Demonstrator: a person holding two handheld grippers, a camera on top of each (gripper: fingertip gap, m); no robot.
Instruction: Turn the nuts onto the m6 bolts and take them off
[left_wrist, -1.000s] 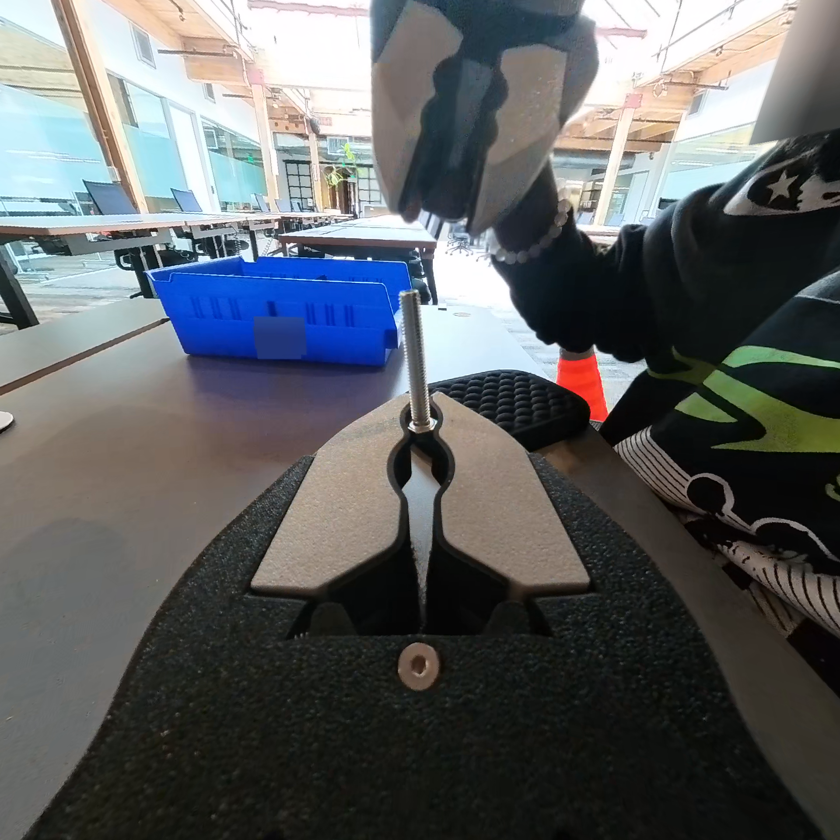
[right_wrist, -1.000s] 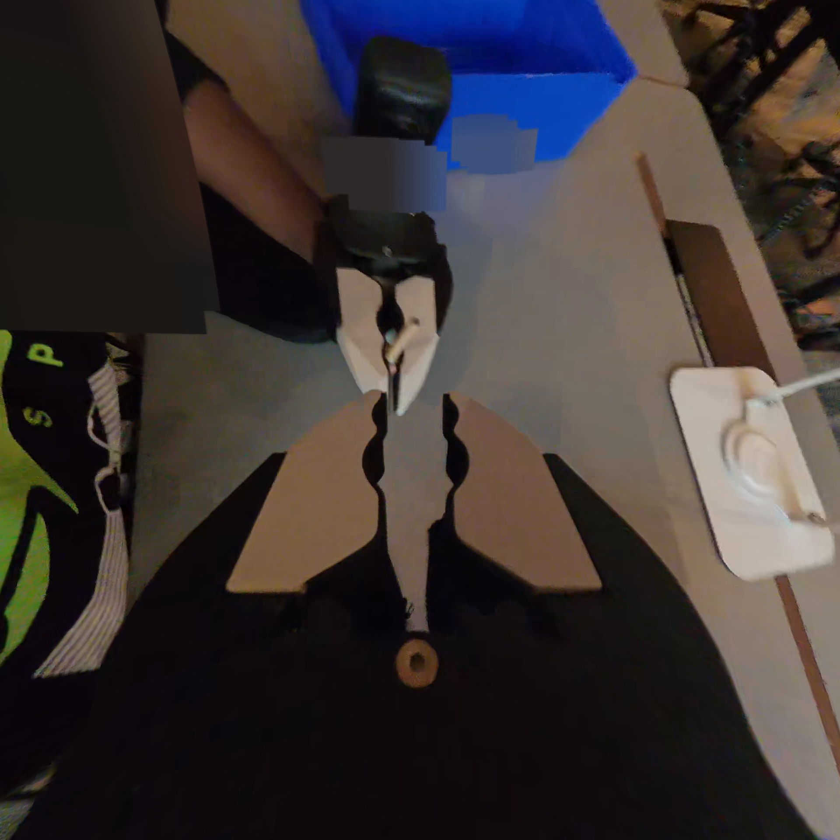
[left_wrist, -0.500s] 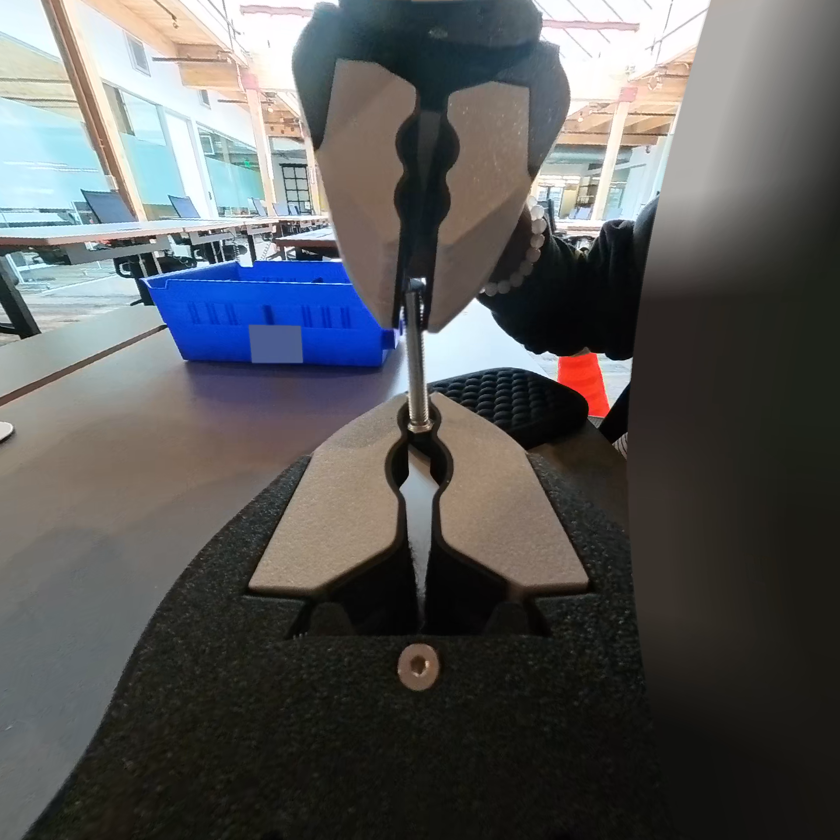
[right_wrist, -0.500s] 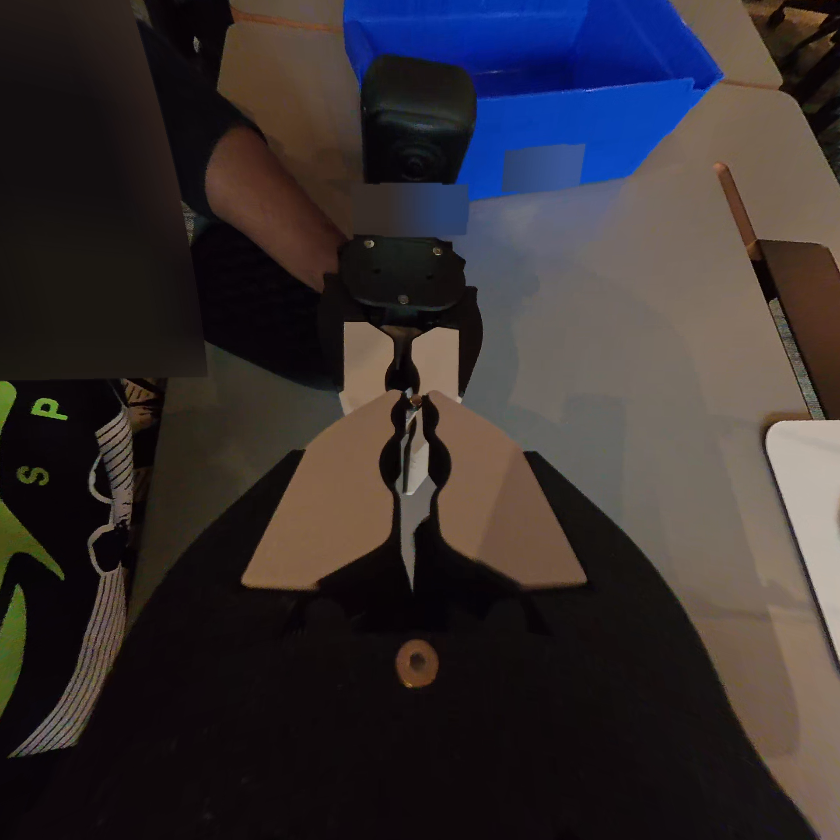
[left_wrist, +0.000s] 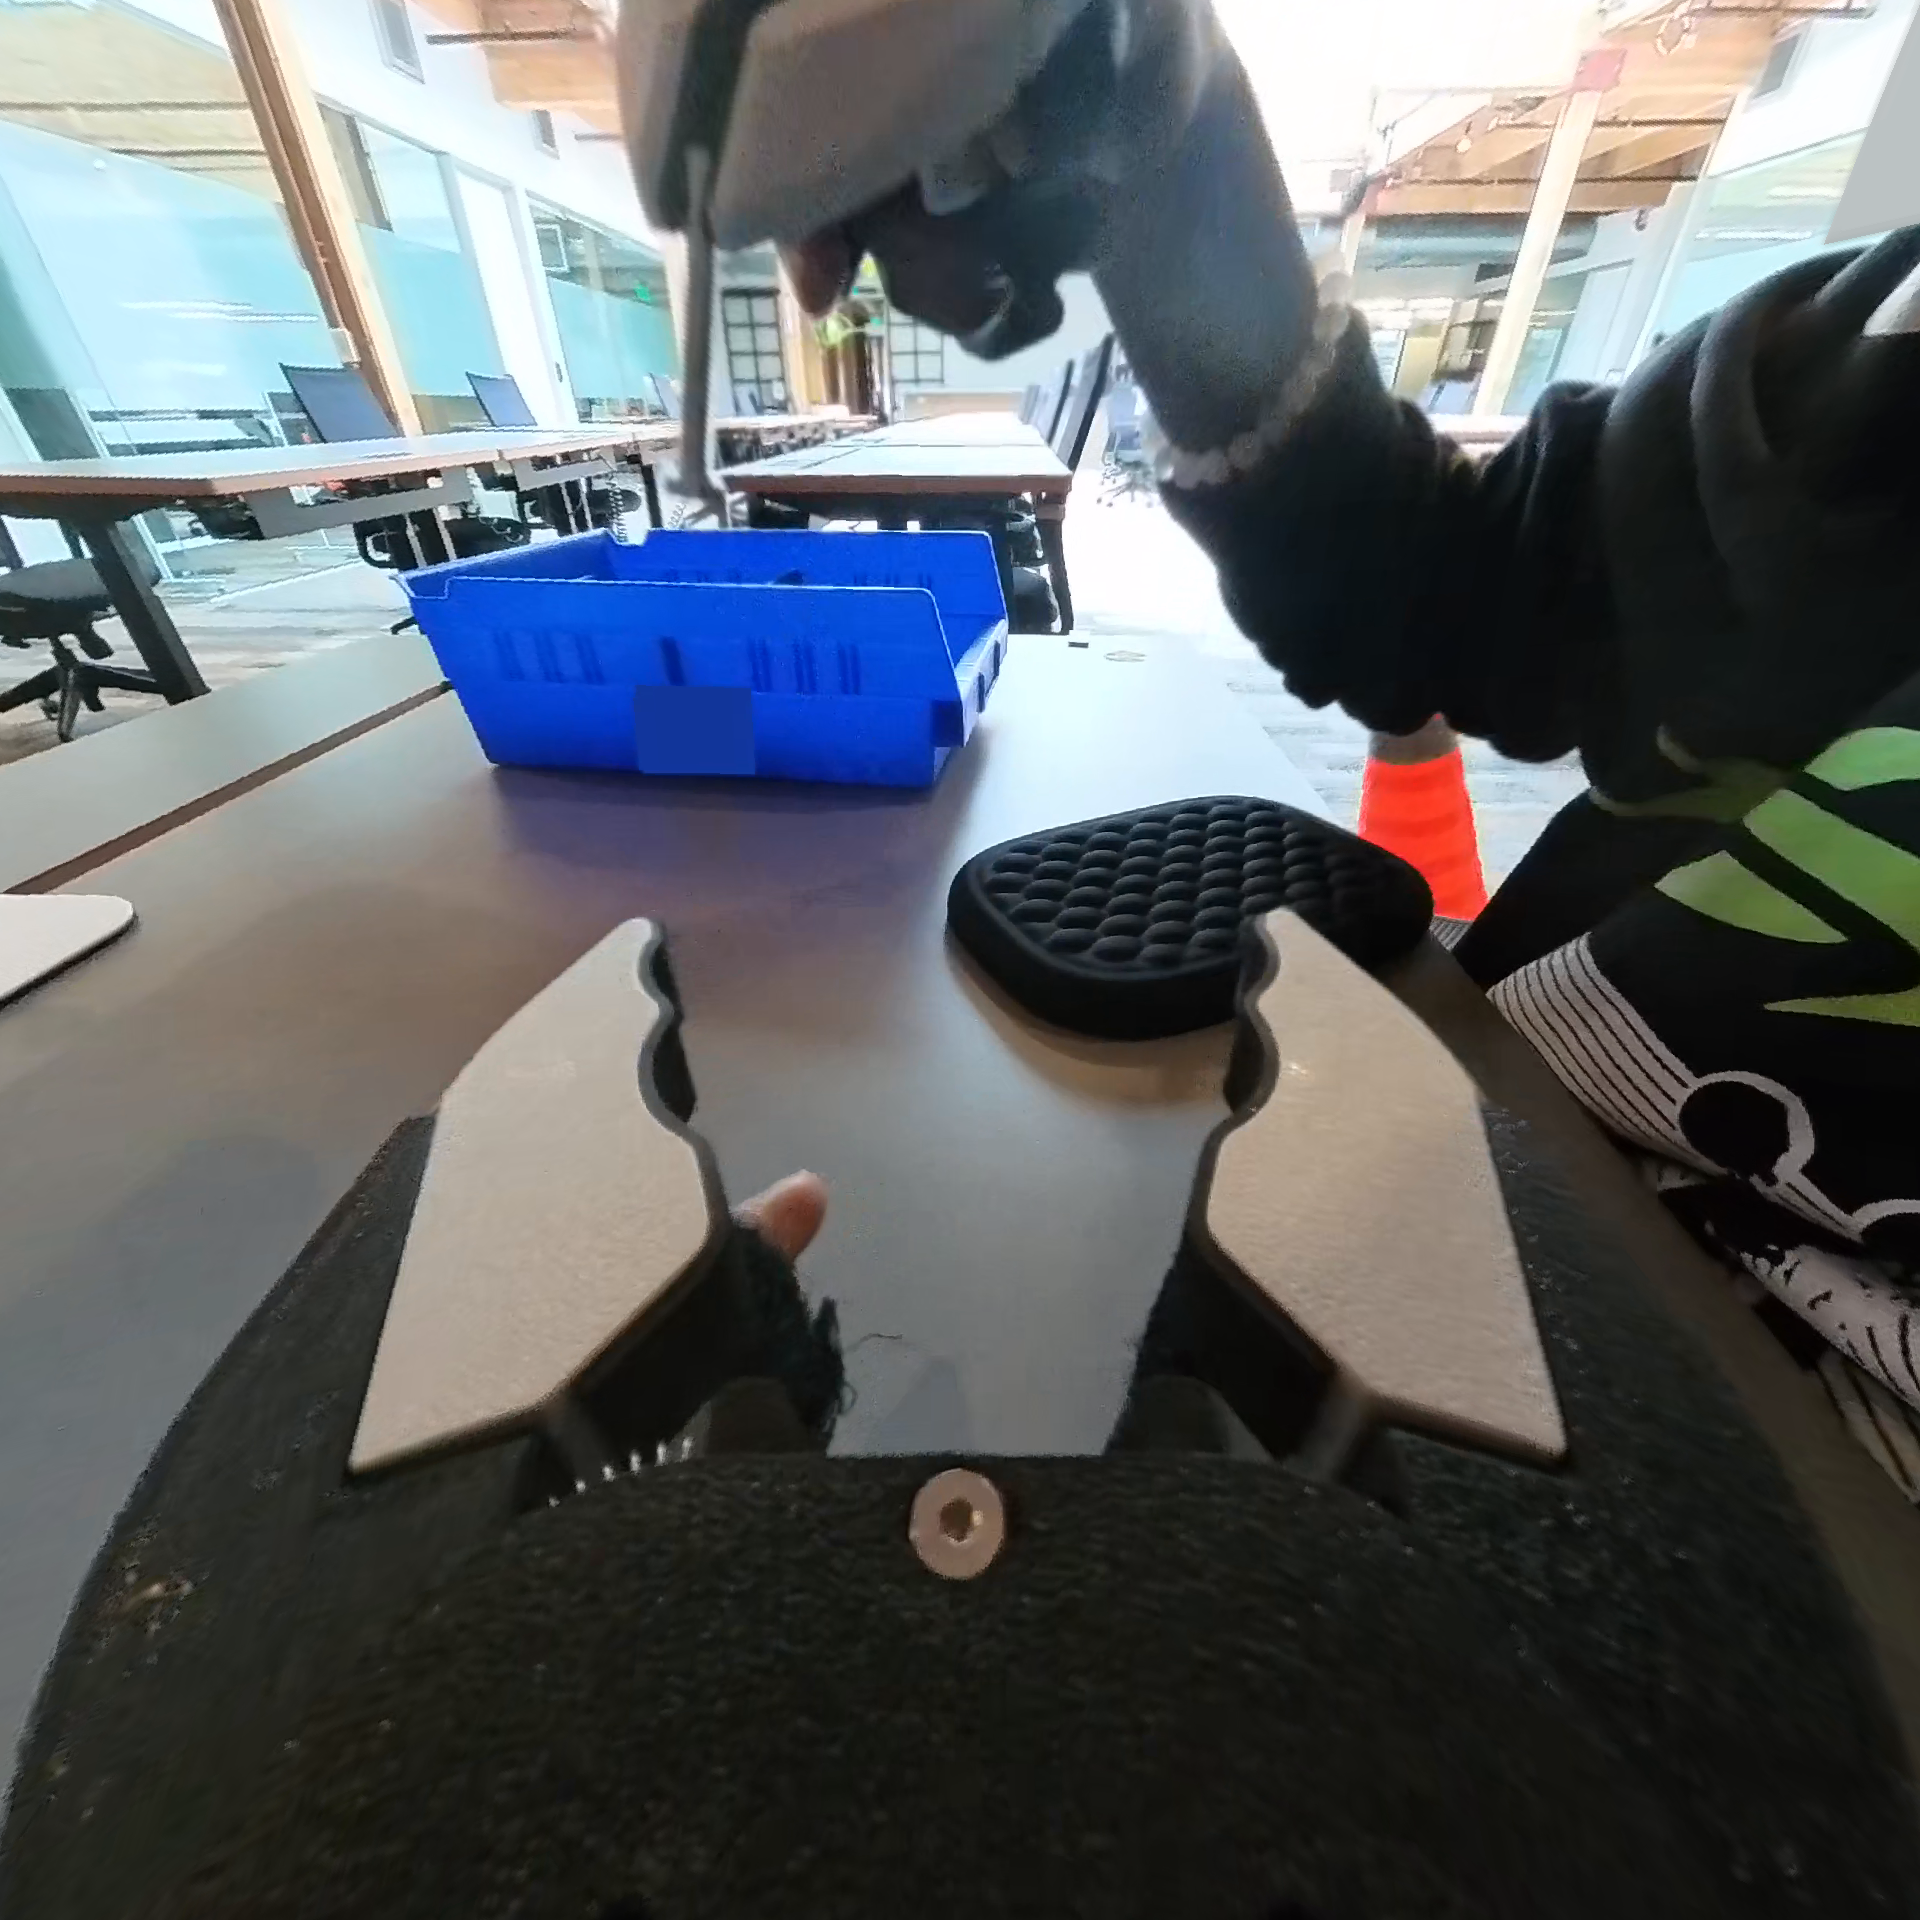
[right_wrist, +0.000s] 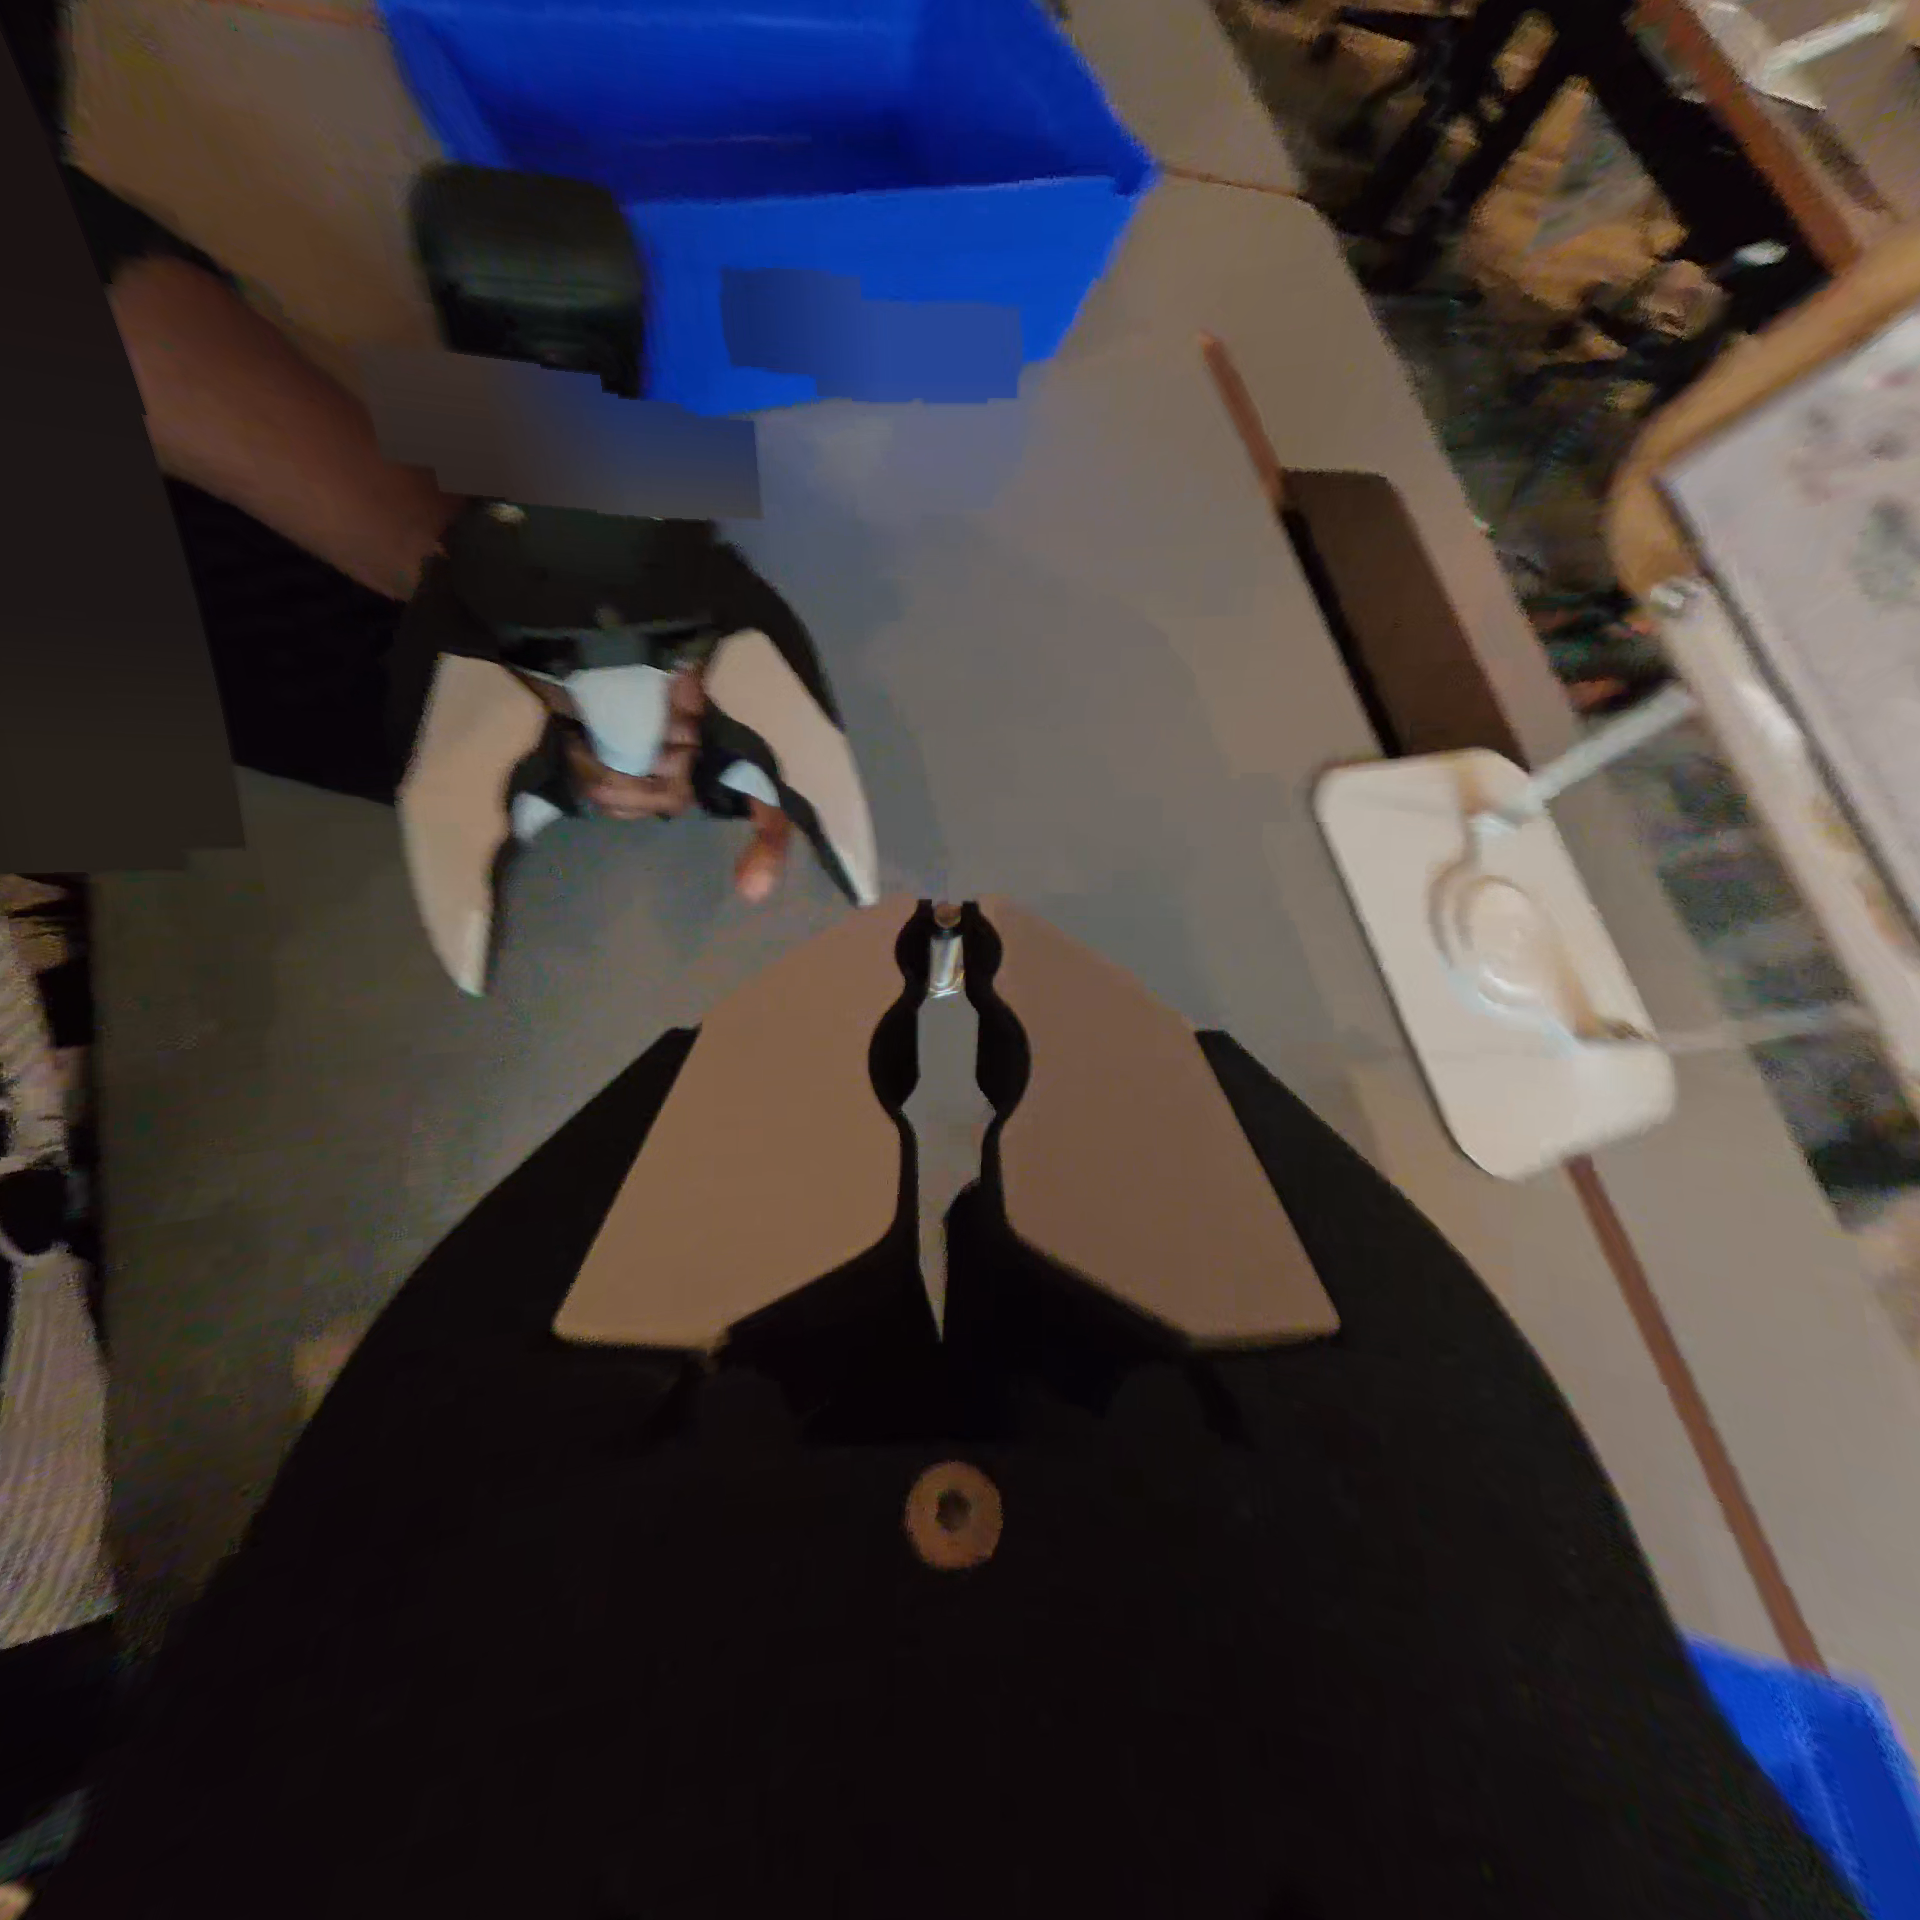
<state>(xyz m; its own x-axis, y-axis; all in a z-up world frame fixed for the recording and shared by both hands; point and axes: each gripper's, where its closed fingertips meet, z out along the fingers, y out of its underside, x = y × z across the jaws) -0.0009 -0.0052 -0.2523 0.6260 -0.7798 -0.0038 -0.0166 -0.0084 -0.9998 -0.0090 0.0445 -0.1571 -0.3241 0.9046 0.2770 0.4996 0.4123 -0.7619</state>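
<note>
The bolt (right_wrist: 943, 961) is a slim, bright metal shaft; in the left wrist view it (left_wrist: 698, 343) appears as a blurred grey rod hanging in the upper centre-left of the frame, above the blue bin (left_wrist: 717, 655). The right gripper (right_wrist: 945, 914) is clenched on the bolt's upper end, the shaft seated in the front notch between its fingertips just above frame centre. The left gripper (left_wrist: 951, 935) is released, its fingers (left_wrist: 561, 1174) spread wide with only bare tabletop (left_wrist: 312, 987) between them, the bolt well above it. Only the left wrist view shows the shaft's hanging length, the black honeycomb pad (left_wrist: 1174, 904) and the orange cone (left_wrist: 1423, 821). Only the right wrist view shows the pinch at the fingertips, the white plate (right_wrist: 1496, 956) at right, and the left gripper from above at left of centre.
</note>
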